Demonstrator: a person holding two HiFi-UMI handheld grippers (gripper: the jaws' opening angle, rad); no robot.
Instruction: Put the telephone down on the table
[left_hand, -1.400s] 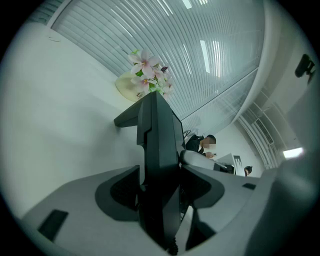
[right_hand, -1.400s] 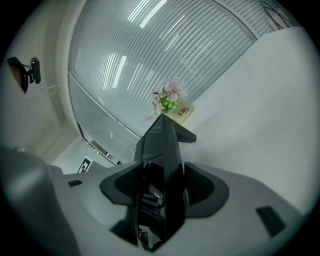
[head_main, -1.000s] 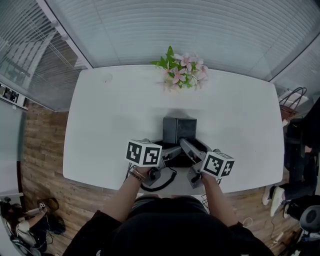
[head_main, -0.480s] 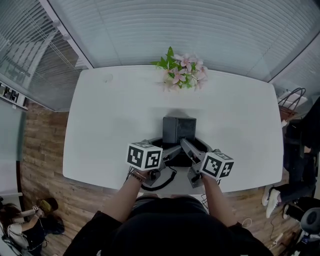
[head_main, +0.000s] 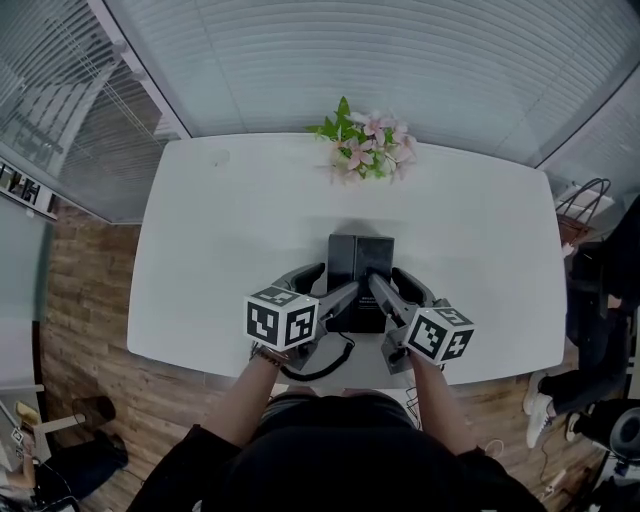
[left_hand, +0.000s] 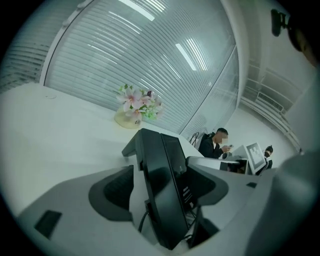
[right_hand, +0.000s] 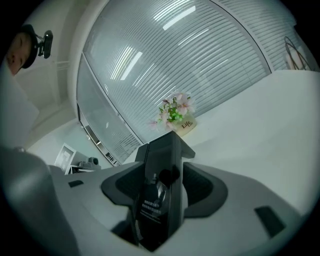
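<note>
As only the right gripper view shows, the telephone (right_hand: 161, 175) carries print (right_hand: 149, 207).

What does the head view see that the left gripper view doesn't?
Only the head view shows the wooden floor and the person's arms. Only the left gripper view shows two seated people far behind the table. Both show the white table, the flowers and the black phone, which sits between the jaws of the left claw. Those jaws have just been opening.
</note>
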